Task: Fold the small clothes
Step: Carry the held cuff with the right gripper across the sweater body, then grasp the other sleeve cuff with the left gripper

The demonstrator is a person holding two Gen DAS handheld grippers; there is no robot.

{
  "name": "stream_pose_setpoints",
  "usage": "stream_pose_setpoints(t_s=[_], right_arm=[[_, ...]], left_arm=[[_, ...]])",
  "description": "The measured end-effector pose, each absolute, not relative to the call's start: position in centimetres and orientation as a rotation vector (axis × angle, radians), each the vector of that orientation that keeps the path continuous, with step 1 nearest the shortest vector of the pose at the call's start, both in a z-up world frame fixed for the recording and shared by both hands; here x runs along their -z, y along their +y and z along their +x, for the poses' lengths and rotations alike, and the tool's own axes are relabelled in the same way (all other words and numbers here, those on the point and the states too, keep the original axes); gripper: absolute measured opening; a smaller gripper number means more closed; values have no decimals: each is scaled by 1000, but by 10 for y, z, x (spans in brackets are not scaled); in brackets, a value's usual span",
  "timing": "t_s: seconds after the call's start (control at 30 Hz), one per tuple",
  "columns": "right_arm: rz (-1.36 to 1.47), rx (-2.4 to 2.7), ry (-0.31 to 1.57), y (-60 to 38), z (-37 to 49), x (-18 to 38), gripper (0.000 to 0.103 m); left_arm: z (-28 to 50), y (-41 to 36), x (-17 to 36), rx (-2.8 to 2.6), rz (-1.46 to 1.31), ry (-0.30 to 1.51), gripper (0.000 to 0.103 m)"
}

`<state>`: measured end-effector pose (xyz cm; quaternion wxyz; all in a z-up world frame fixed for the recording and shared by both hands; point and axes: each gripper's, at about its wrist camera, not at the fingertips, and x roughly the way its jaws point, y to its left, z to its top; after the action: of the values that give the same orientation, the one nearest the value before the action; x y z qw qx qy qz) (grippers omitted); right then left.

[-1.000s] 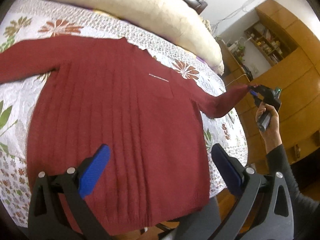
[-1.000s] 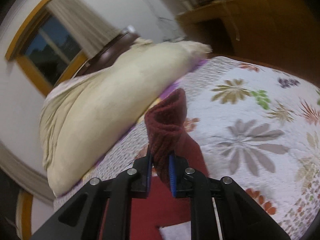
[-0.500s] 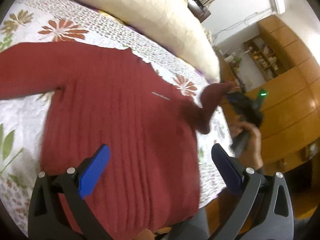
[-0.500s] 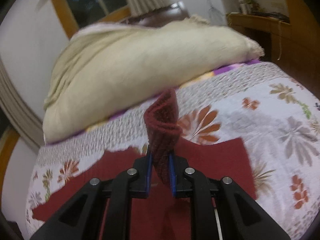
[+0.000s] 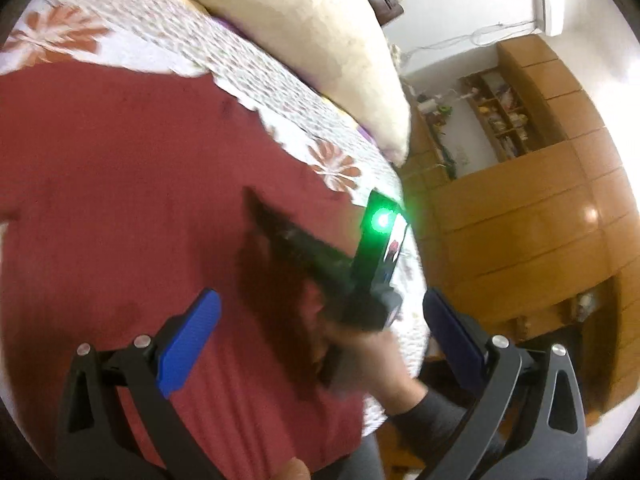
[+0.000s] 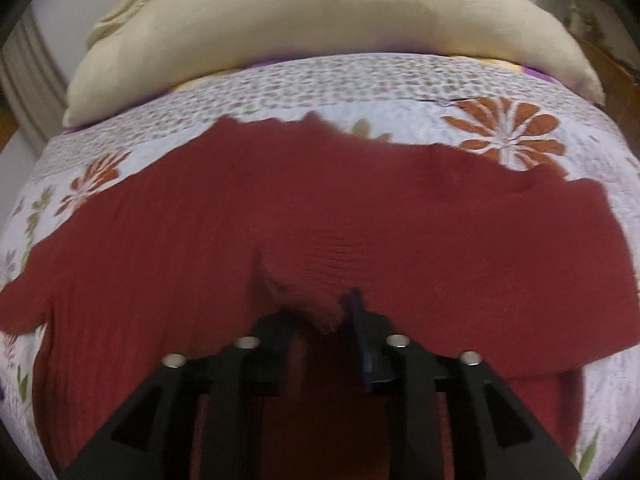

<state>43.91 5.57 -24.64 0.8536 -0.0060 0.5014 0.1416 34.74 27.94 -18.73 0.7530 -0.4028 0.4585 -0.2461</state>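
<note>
sweater (image 6: 360,216): matt ribbed knit | bedspread (image 6: 360,80): quilted cloth | cabinets (image 5: 520,216): glossy wood

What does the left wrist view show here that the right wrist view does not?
Only the left wrist view shows the wooden cabinets, the hand holding the right tool over the sweater, and the open left tool. Only the right wrist view shows the sleeve cuff between the right tool's fingers. Both show the red sweater, floral bedspread and cream pillow.
</note>
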Motion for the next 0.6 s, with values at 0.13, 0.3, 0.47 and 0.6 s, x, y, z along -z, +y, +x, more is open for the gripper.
stream_pose_setpoints(t_s=[0.13,0.3,0.47,0.6], right_arm=[[29,-358,1029,40,416,230,52],[172,-356,999,-13,372,209,58],[314,-356,1009,-52,332,209,64],[413,-375,1022,-66,311,210,65]], left_arm=[[393,259,215,595,-1014,1061,100],[447,213,263,617,-1096,1182,100],[479,182,307,516,-1095,1313,100],[494,174,314,459,-1100,1285,84]])
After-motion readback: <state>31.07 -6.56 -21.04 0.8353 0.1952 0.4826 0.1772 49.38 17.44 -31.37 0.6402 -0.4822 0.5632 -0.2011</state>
